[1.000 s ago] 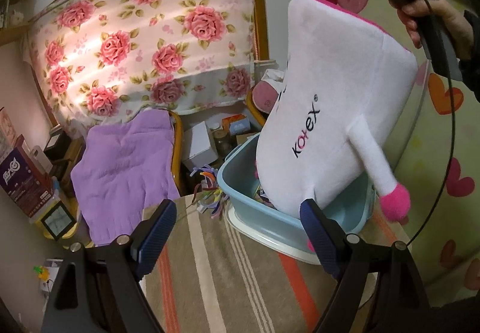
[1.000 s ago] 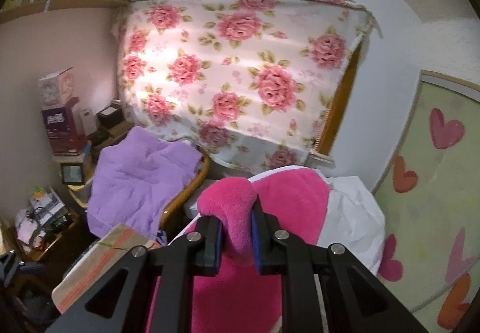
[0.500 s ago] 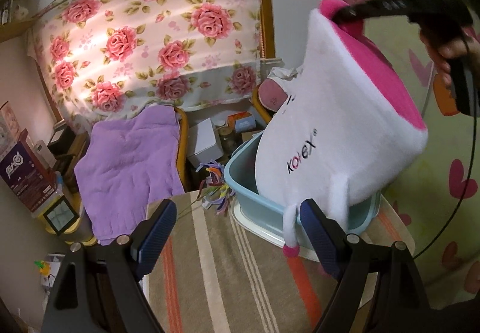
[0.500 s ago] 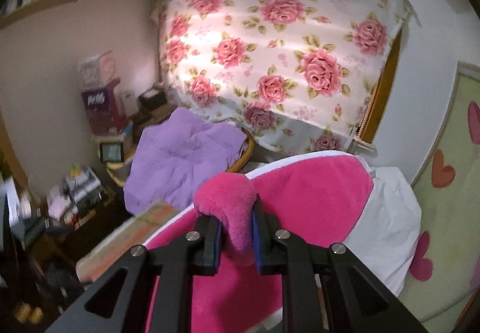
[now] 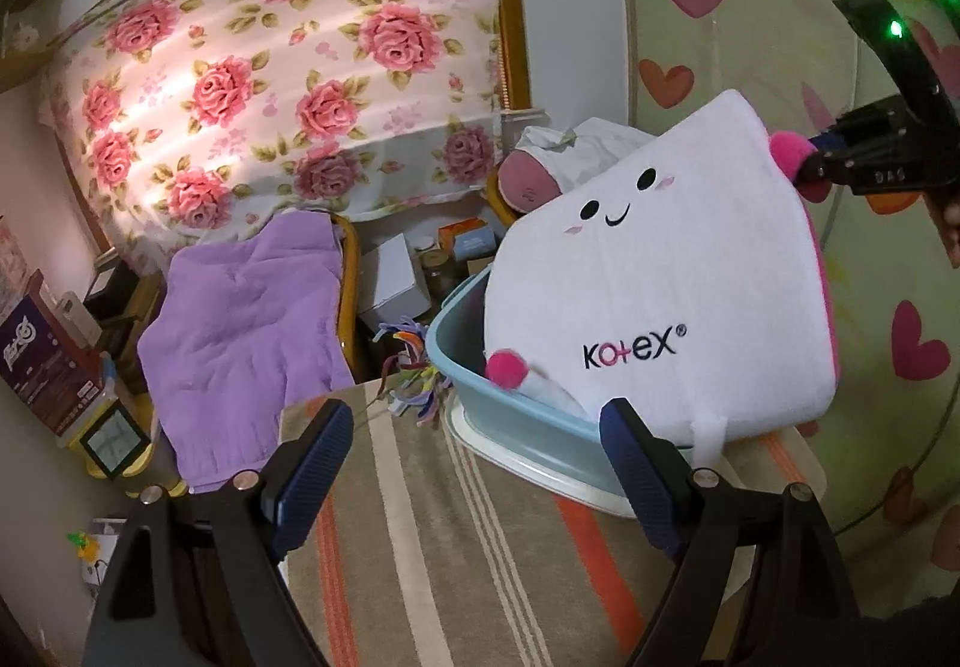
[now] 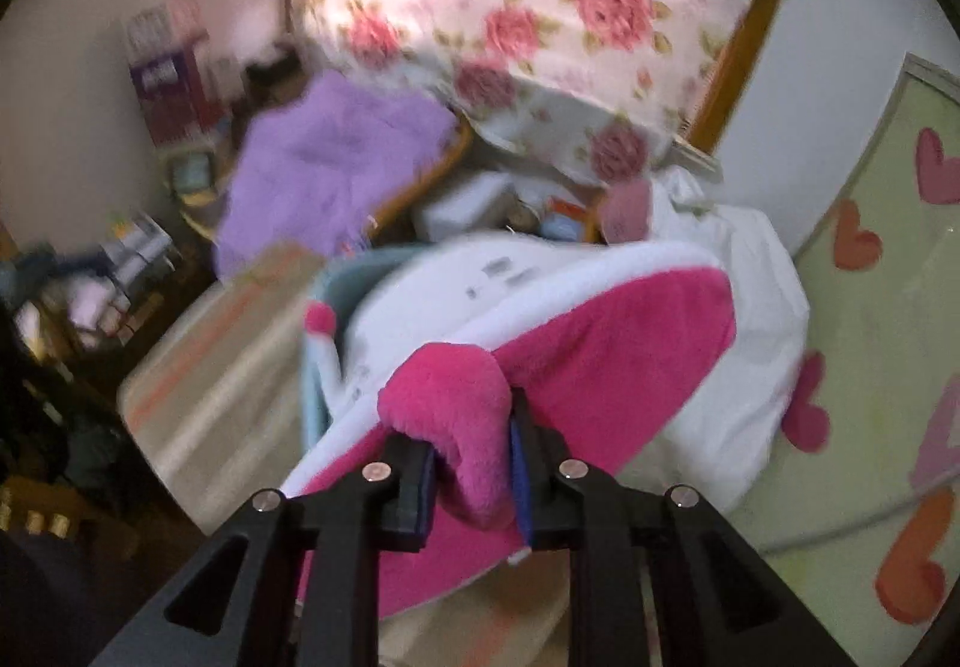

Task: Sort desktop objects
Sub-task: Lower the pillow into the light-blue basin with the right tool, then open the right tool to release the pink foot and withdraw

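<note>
White plush toy (image 5: 660,277) with pink back, smiling face and "Kotex" lettering lies tilted in the light-blue basin (image 5: 510,415) on the striped surface (image 5: 420,547). Right gripper (image 6: 471,478) jaws are clamped on its pink nub. Left gripper (image 5: 474,463) jaws are spread wide, holding nothing.

Your right wrist view is smeared with motion, so the print on the plush toy (image 6: 540,319) can't be read there. The toy fills the basin (image 5: 510,415) and hides what's inside. Your hand (image 5: 951,223) is cut off at the left view's edge.
</note>
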Action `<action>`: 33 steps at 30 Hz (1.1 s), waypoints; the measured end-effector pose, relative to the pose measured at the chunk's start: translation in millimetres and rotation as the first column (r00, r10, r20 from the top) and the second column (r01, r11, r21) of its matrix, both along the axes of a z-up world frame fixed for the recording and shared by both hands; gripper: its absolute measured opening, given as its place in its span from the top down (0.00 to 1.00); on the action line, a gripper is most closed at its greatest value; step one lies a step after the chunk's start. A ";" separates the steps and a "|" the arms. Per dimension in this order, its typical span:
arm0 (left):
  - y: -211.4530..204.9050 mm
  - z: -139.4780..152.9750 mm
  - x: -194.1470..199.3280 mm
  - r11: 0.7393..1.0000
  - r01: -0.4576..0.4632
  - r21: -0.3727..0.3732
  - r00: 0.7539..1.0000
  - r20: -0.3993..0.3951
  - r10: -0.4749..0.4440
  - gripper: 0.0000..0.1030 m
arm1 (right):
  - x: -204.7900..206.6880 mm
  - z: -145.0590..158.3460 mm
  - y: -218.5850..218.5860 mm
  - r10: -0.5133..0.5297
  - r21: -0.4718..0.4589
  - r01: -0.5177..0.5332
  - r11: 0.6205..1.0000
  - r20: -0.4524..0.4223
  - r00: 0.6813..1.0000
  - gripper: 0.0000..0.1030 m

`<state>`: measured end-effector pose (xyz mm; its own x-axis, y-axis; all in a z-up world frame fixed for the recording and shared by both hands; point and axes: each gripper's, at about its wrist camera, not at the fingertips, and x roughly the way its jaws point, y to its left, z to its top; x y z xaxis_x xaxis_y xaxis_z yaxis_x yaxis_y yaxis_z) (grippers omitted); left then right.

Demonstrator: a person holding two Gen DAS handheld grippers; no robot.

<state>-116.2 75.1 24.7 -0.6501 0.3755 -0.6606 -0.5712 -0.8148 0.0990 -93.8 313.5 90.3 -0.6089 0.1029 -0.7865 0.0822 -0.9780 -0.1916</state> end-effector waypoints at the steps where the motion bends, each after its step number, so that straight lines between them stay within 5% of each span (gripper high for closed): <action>1: 1.9 -0.5 0.0 1.000 0.004 -0.001 1.000 0.004 -0.004 0.16 | 3.9 -3.2 6.0 -0.022 -0.001 0.022 1.000 -0.008 1.000 0.79; 4: 8.0 -1.4 1.9 1.000 0.019 -0.014 1.000 0.002 -0.019 0.16 | 9.7 -12.1 26.4 -0.091 -0.057 0.091 0.994 0.006 0.996 0.79; 14: 13.8 -5.5 4.6 0.999 0.040 -0.018 0.999 0.013 -0.040 0.16 | 11.1 -25.1 26.5 -0.130 -0.012 0.130 0.991 0.017 0.991 0.76; 27: 4.2 -4.2 2.1 0.999 0.035 -0.013 0.999 0.009 -0.035 0.16 | 27.4 -24.3 27.1 -0.295 0.082 0.297 0.951 -0.035 0.955 0.44; 33: -1.8 -1.1 -1.2 0.999 0.038 -0.009 0.999 -0.002 -0.038 0.16 | 42.4 -18.5 17.0 -0.367 0.072 0.370 0.926 -0.046 0.929 0.43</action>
<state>-117.4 73.3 23.6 -0.6365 0.3940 -0.6630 -0.6017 -0.7915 0.1073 -51.4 330.5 71.7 -0.5408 0.3847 -0.7480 -0.2884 -0.9202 -0.2647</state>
